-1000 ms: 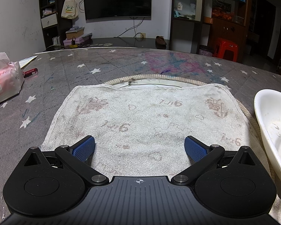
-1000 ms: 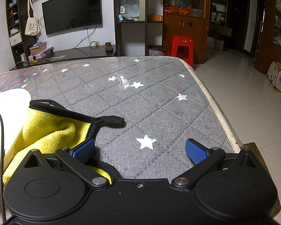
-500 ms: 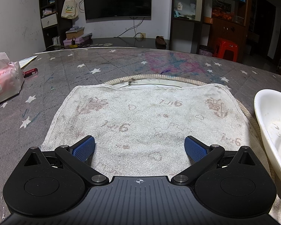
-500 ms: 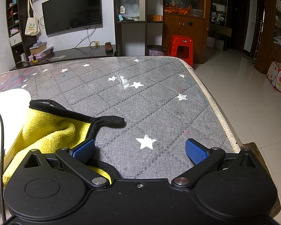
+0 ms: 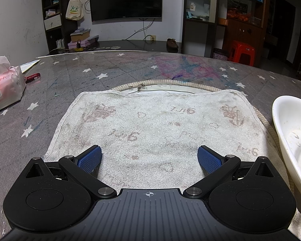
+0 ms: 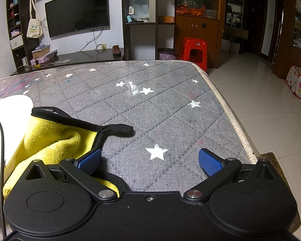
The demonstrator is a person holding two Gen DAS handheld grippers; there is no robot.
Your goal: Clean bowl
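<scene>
1. My left tongs [image 5: 149, 158]: spread wide, holding nothing, low over the white towel [image 5: 156, 128].

2. My right tongs [image 6: 149, 160]: spread wide, holding nothing, over the grey starred table [image 6: 150, 108]. The left pad sits just beside, perhaps touching, the yellow cloth [image 6: 50, 140]; the angle is too poor to say which.

3. Yellow cloth: bunched, black-edged, with a black strap [image 6: 118, 129] trailing onto the table. It lies against the bowl's side.

4. White towel: spread flat, faded pink prints, stained. A round mat [image 5: 170, 85] shows past its far edge.

5. Bowl [image 5: 291, 140]: on the table between my two tongs, at the right edge of the left view and the left edge of the right view [image 6: 8, 124]. White, shallow, smooth and glossy. The inside carries pale dried smears and specks, so cleaning is not yet done by my reckoning. A thin black cable [image 6: 2, 160] crosses in front of it.

6. Tissue pack [image 5: 4, 88]: far left, well apart from the work.

Risks, as I judge them:
- The bowl is light and slick; wiping it unheld could slide it toward the table edge.
- Grabbing the cloth by its strap alone would leave it dangling.
- The cable could snag the rim.
</scene>
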